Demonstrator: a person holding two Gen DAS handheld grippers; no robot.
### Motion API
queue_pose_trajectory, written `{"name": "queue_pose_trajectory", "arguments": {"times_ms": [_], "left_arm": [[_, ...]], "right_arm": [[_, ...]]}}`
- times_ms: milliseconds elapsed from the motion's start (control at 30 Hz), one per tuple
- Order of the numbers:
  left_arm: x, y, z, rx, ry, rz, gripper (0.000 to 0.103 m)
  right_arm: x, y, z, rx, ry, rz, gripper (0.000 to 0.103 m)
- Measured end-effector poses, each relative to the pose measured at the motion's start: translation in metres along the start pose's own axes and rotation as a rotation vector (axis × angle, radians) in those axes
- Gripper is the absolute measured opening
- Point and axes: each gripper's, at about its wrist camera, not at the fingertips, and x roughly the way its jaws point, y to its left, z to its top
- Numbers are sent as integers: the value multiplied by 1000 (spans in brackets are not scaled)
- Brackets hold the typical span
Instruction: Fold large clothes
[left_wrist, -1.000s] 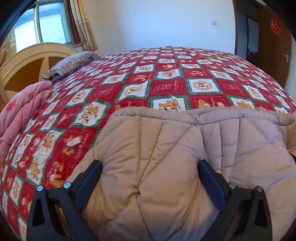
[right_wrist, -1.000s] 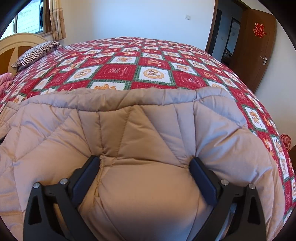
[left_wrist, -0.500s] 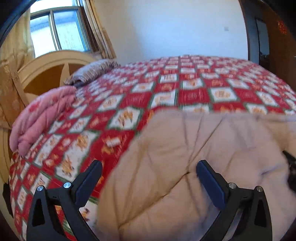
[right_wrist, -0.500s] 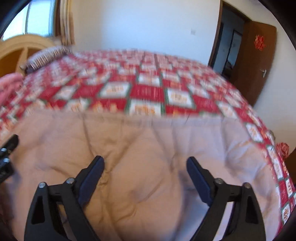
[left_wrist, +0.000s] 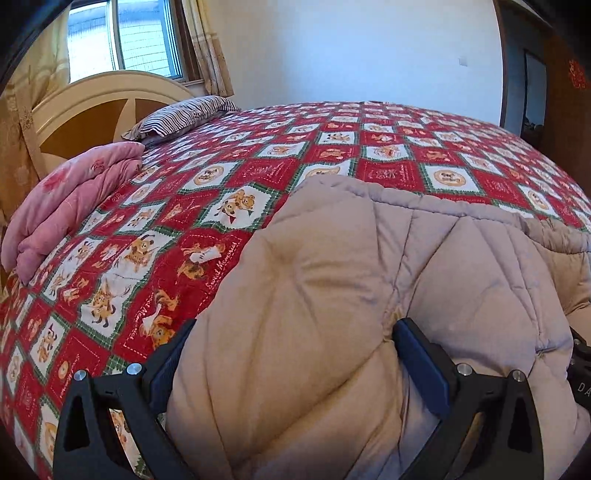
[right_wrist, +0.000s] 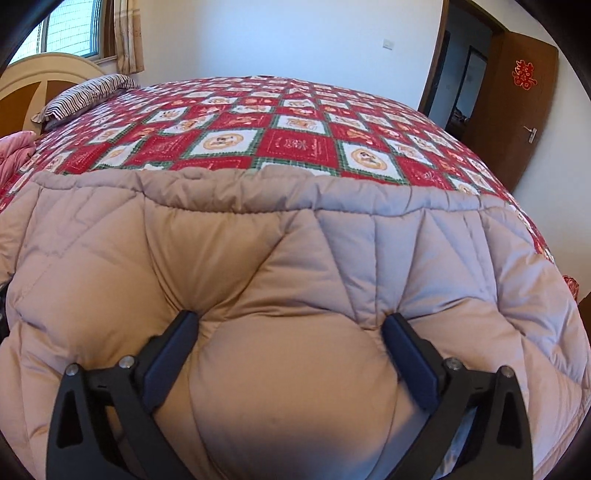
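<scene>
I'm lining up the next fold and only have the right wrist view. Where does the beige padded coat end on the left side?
Observer: The beige padded coat ends right at the left tongs. Their outer finger sits at its edge, with bare bedspread beyond it.
Operator: Is anything on the bed past that edge?
Observer: A folded pink quilt lies by the headboard, well apart from the coat.
</scene>
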Motion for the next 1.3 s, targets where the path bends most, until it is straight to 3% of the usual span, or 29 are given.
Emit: {"name": "queue_pose_trajectory", "arguments": {"times_ms": [67, 133, 200, 300, 400, 467, 700, 800, 933, 1100, 1200, 1267, 1300], "left_arm": [[-9, 3, 2, 16, 20, 2, 102], [-33, 11, -3, 10, -9, -22, 102], [-57, 18, -14, 23, -54, -48, 102], [-70, 22, -39, 44, -67, -23, 102], [-57, 25, -58, 20, -33, -16, 102], [-56, 29, -62, -19, -38, -33, 102], [-51, 28, -62, -28, -14, -42, 102], [-74, 42, -70, -85, -16, -47, 102], [-115, 70, -98, -133, -71, -26, 102], [-105, 90, -131, -229, 25, -108, 102], [-107, 85, -129, -248, 8, -161, 100], [-110, 78, -126, -249, 0, -219, 80], [-108, 76, -123, -258, 17, -248, 80]], "right_arm": [[-4, -3, 1, 5, 3, 15, 103], [-20, -7, -2, 5, -8, 25, 97], [-46, -12, -10, 10, -51, 41, 97], [-82, -20, -38, 19, -108, 9, 99], [-79, -20, -63, 37, -62, 13, 101], [-73, -12, -76, 6, -95, -16, 102], [-57, -9, -69, -12, -45, -21, 103], [-63, -11, -69, -14, -43, -20, 103], [-104, -16, -86, 14, -67, 7, 103], [-112, 1, -127, -84, -113, -58, 103], [-102, 0, -125, -77, -92, -56, 103], [-99, 0, -122, -85, -82, -55, 103], [-98, -1, -121, -83, -82, -51, 103]]}}
